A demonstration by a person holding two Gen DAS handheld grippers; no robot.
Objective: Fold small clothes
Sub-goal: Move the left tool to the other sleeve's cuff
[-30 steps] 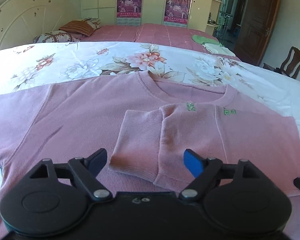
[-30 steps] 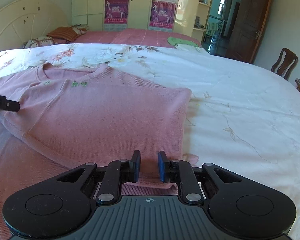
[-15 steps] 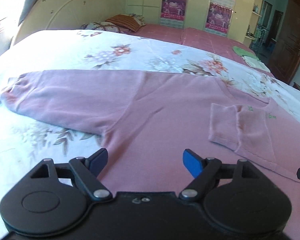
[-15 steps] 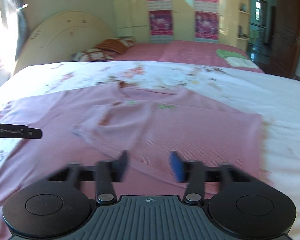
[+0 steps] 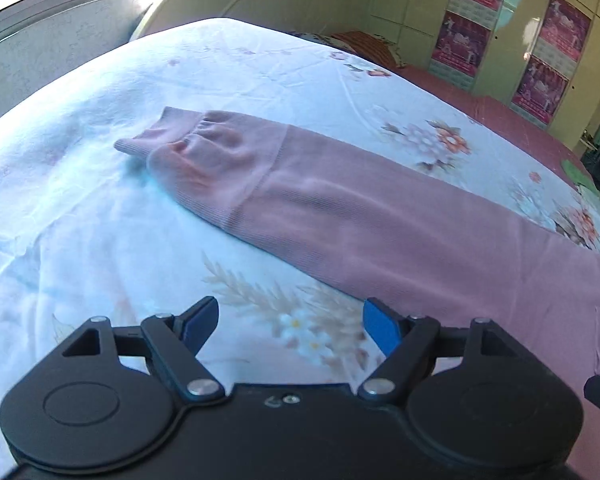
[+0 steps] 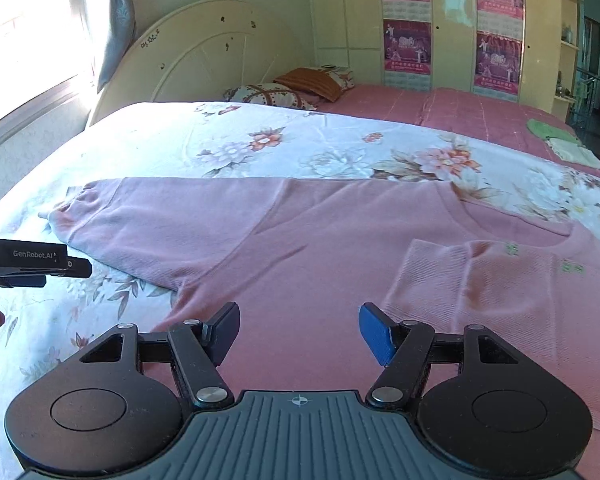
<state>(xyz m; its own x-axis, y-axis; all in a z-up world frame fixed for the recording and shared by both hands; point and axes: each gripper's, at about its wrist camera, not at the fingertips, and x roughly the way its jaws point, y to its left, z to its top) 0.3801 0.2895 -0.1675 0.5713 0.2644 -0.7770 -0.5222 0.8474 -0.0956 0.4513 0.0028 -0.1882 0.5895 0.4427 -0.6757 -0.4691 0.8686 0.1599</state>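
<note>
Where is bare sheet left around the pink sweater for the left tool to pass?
Bare floral sheet lies between the left tool and the outstretched sleeve, and beyond its cuff toward the headboard. To the right it is crowded: the sweater body with the other sleeve folded across it.

Sweater plain dusty pink, small green marks near collar, frame right. Bedsheet white, orange-pink floral print with brown leaves. Far bedspread pink. Gripper finger pads blue, bodies black. Posters magenta, upper right.
</note>
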